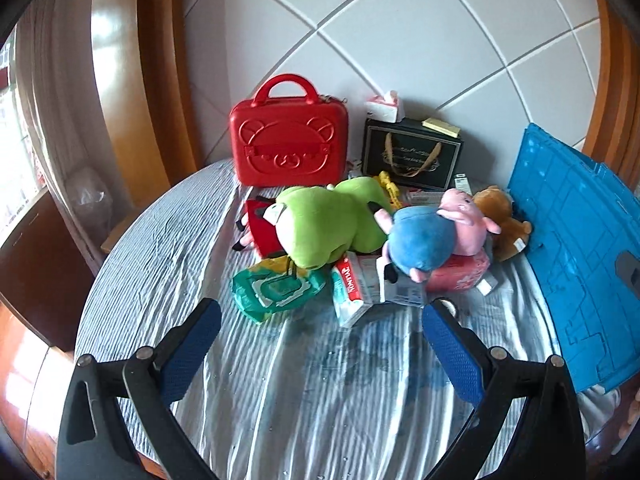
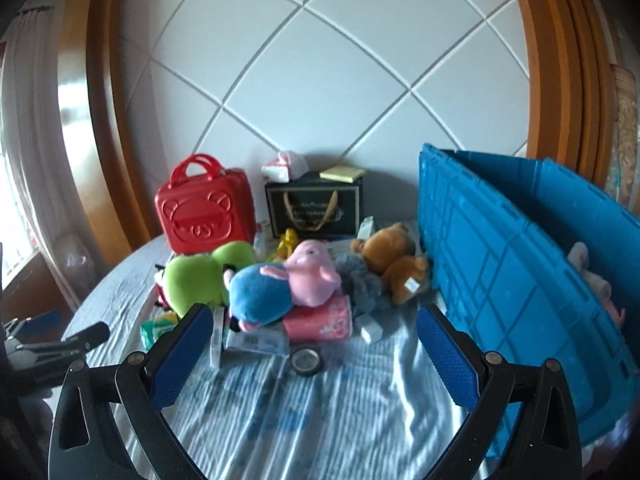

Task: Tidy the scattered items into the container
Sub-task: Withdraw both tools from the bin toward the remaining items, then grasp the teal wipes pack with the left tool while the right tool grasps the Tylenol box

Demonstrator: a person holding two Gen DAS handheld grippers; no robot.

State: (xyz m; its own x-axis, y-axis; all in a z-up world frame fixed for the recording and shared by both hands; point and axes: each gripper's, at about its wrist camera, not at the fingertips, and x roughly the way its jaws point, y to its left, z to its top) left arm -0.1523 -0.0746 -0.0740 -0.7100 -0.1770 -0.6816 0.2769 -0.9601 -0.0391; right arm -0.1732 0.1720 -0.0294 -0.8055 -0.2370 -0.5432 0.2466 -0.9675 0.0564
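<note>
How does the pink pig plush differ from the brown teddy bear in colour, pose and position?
The pink pig plush wears a blue body and lies on its side atop the pile; the brown teddy bear is brown all over and lies beside the blue crate. The pig rests on a pink packet; the bear lies lower, against grey fluff. Both are soft toys, still outside the crate.

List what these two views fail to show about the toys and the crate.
- Blue crate: its inside, hidden by its near wall in the right wrist view, apart from something pale; cut off by the edge in the left.
- Red plush: mostly hidden under the green plush, left wrist view.
</note>
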